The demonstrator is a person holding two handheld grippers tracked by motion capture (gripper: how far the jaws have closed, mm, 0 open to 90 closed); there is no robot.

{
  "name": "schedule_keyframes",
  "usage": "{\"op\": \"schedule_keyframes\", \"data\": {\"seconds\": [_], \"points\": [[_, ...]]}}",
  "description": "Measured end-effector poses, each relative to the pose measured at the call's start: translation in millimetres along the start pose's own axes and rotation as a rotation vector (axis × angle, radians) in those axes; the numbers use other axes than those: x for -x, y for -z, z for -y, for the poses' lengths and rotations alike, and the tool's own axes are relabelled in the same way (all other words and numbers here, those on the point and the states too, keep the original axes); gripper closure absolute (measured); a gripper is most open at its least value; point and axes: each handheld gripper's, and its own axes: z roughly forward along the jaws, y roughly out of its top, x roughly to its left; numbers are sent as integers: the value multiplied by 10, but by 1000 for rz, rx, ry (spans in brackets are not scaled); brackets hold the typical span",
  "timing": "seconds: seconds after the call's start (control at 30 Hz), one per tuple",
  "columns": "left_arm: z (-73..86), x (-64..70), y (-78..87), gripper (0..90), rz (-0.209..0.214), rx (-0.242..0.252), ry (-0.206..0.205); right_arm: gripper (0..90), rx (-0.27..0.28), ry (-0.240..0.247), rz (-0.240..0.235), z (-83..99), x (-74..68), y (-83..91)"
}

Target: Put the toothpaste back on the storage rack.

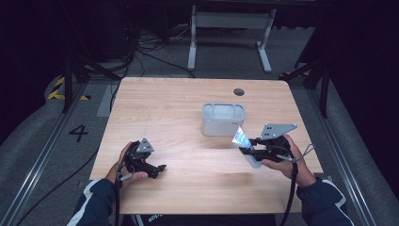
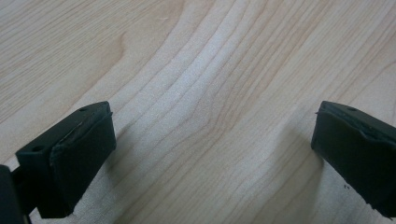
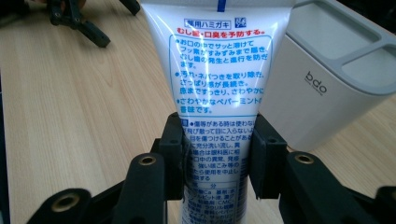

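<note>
My right gripper (image 1: 244, 149) (image 3: 217, 154) is shut on a white toothpaste tube (image 1: 245, 147) (image 3: 217, 79) with blue and red Japanese print. The tube is held tilted, its flat crimped end up and toward a grey-white box holder (image 1: 224, 119) (image 3: 327, 88) with open top compartments, which stands upright mid-table just beyond and left of the tube. My left gripper (image 1: 160, 169) (image 2: 212, 154) rests low at the table's front left, jaws wide open over bare wood, nothing between them.
The wooden table (image 1: 164, 108) has a dark round hole (image 1: 239, 92) near its far edge. Beyond the table stand a white desk frame (image 1: 230, 33) and cables on the floor (image 1: 141, 52). A person's hands and dark sleeves come in at the bottom.
</note>
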Motion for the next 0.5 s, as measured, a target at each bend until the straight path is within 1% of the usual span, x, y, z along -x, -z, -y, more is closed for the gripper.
{"op": "schedule_keyframes", "data": {"seconds": [0.1,0.13,0.23,0.43,0.5], "points": [[0,0,0,2,0,0,1,642,12,11,8,-23,-13,-1],[0,0,0,2,0,0,1,643,32,10,12,-43,-11,4],[0,0,0,2,0,0,0,643,47,12,17,-76,-17,-2],[0,0,0,2,0,0,0,641,54,22,13,-148,-31,-53],[0,1,0,2,0,0,1,641,56,33,14,-179,-31,-74]]}}
